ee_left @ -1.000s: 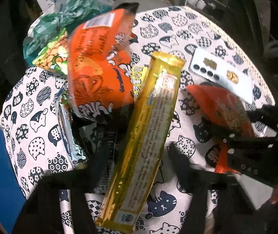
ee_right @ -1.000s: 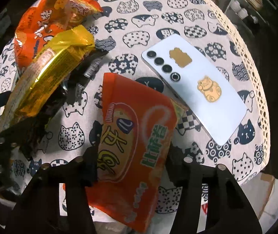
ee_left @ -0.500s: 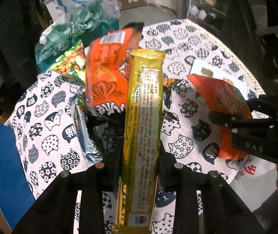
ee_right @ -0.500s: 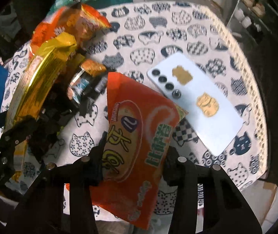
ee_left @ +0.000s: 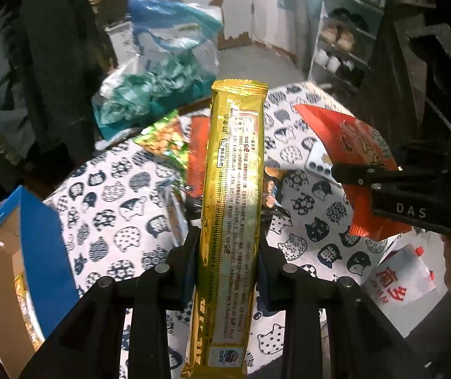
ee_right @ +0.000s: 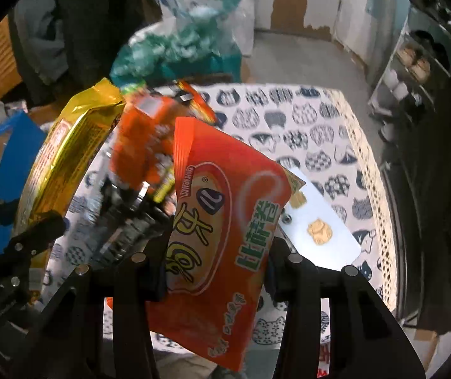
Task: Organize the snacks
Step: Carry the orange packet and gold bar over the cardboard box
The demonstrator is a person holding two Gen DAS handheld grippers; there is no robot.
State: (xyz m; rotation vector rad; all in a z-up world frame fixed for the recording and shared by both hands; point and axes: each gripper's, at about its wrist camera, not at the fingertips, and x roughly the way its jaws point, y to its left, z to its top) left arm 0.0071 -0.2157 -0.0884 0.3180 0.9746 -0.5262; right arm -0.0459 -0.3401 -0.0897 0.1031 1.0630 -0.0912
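In my left wrist view, my left gripper (ee_left: 228, 252) had its jaws clamped on the long gold snack pack (ee_left: 231, 195), which stood up the middle of the frame, clear of the cat-print surface (ee_left: 111, 195). A blue-sided box (ee_left: 42, 237) sat at the lower left beside the surface's edge; bare cloth lay open between them and the pile of snacks (ee_left: 168, 139) at centre.

In my right wrist view, my right gripper (ee_right: 216, 262) held the orange snack bag (ee_right: 225, 221) between its jaws, lifted at centre frame. A white phone (ee_right: 320, 227) lay just right of it; the cloth's lace edge (ee_right: 380, 221) curved down the right side.
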